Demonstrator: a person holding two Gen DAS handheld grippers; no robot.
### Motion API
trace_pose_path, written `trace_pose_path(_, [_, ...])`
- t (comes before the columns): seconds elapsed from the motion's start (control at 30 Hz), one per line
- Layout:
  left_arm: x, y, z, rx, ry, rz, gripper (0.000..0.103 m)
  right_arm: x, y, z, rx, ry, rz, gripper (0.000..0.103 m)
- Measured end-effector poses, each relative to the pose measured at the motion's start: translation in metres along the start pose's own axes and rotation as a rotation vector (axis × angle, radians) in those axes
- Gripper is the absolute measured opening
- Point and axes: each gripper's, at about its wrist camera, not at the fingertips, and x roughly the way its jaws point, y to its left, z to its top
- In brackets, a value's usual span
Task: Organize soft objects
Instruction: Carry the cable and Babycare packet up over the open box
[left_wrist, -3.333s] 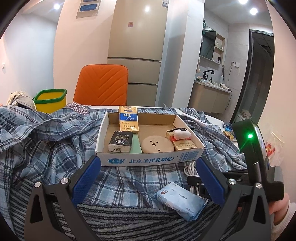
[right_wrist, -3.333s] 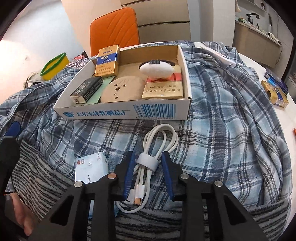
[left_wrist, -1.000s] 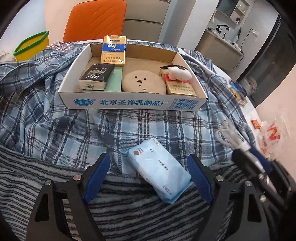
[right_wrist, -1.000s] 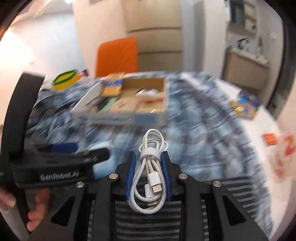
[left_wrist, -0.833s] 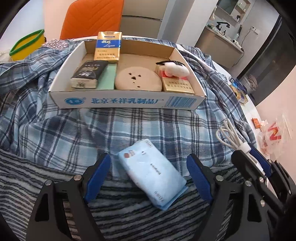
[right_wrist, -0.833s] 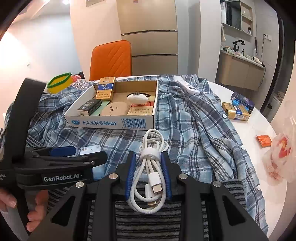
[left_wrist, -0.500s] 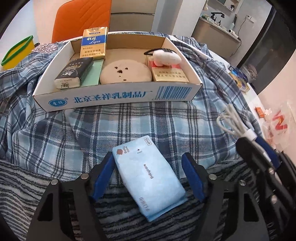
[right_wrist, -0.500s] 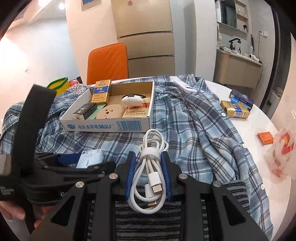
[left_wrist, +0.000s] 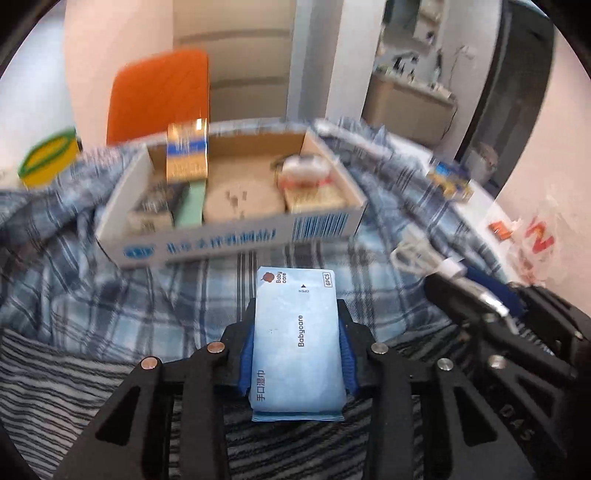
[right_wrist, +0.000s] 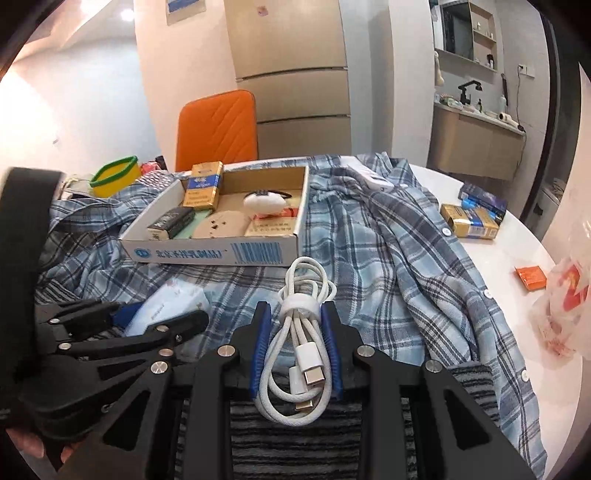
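The left tongs (left_wrist: 297, 343) are clamped on a pale blue pack of wet wipes (left_wrist: 297, 332), their blue pads (left_wrist: 246, 354) pressing its long sides; the pack points forward over a blue plaid shirt (left_wrist: 110, 295) that lies spread across the worktop (right_wrist: 517, 236). The right tongs (right_wrist: 295, 347) grip a coiled white charging cable (right_wrist: 303, 332), bound by a white strap, with its plugs lying between the pads. Beyond both tools a shallow cardboard box (right_wrist: 214, 253) sits on the shirt, holding a gold and blue packet leaning on its back wall, a dark packet, a round tan disc and a white puffy thing resting on a red and gold packet. A grey striped cloth (left_wrist: 74, 376) lies under the tongs at the near edge. Behind the box stand an orange chair (right_wrist: 216, 129) and a yellow tub with a green rim (right_wrist: 114, 177). On the bare worktop to the right lie more small packets and a plastic bag (right_wrist: 565, 306).
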Motion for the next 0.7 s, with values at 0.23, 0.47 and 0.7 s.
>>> trace_pose_path(0.23, [-0.052, 0.004, -0.005, 0.034, -0.320, -0.021, 0.036, -0.022, 0.010, 0.000, -0.043, -0.114, 0.014, 0.030])
trace_pose_path(0.47, [-0.085, 0.011, -0.008, 0.066, -0.506, 0.001, 0.036, -0.044, 0.025, 0.003, -0.097, -0.240, -0.007, 0.030])
trace_pose_path(0.7, [-0.120, 0.040, -0.014, -0.007, -0.705, 0.005, 0.036, -0.062, 0.037, 0.010, -0.098, -0.386, 0.015, 0.030])
